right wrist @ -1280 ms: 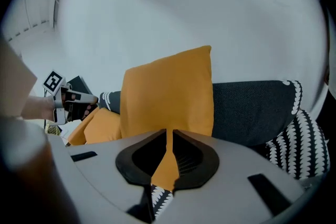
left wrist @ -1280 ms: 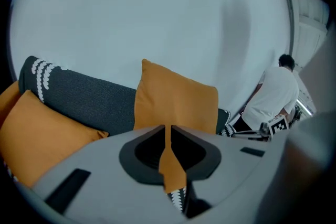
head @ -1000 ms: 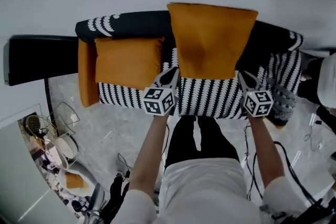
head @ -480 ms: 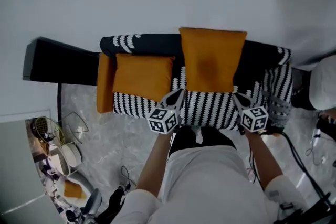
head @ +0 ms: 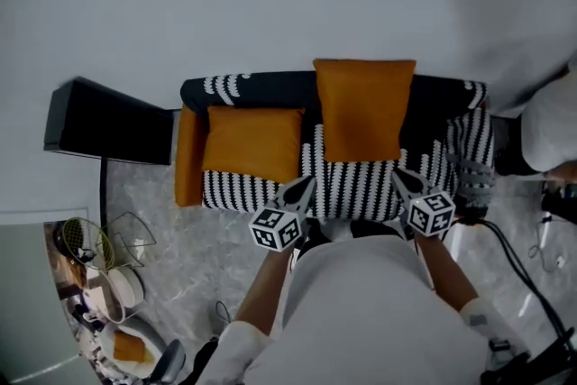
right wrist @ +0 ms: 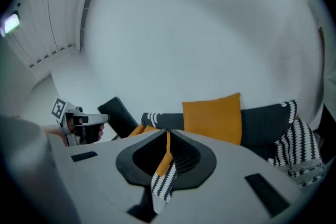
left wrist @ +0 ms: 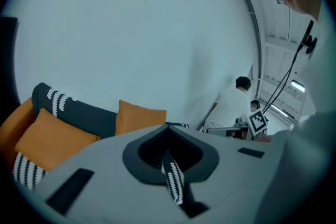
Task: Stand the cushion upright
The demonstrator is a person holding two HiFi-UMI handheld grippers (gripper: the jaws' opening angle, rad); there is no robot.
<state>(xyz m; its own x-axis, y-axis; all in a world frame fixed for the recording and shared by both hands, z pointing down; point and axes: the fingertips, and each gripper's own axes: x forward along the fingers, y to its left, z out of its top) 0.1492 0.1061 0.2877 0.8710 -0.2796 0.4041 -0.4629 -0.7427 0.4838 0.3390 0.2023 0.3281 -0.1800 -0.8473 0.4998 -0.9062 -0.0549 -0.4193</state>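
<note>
An orange cushion [head: 363, 108] stands upright against the dark backrest [head: 261, 87] of a sofa with a black-and-white striped seat [head: 356, 180]. It also shows in the left gripper view [left wrist: 140, 117] and the right gripper view [right wrist: 212, 115]. My left gripper [head: 300, 187] and right gripper [head: 399, 179] hang over the seat's front edge, apart from the cushion. Both are shut with nothing in them. In their own views the left gripper [left wrist: 169, 165] and right gripper [right wrist: 167, 157] show only a thin slit between the jaws.
A second orange cushion [head: 251, 142] lies on the seat's left half, a third [head: 187, 156] leans at the left armrest. A black cabinet [head: 108, 122] stands left of the sofa, a wire basket [head: 122, 234] below it. Cables [head: 514, 257] trail on the floor at right. A person [left wrist: 231, 107] stands far off.
Both grippers have left the cushion's lower corners, rising and drawing back toward the person. The cushion stays leaning on the backrest. The whole sofa now looks smaller and farther.
</note>
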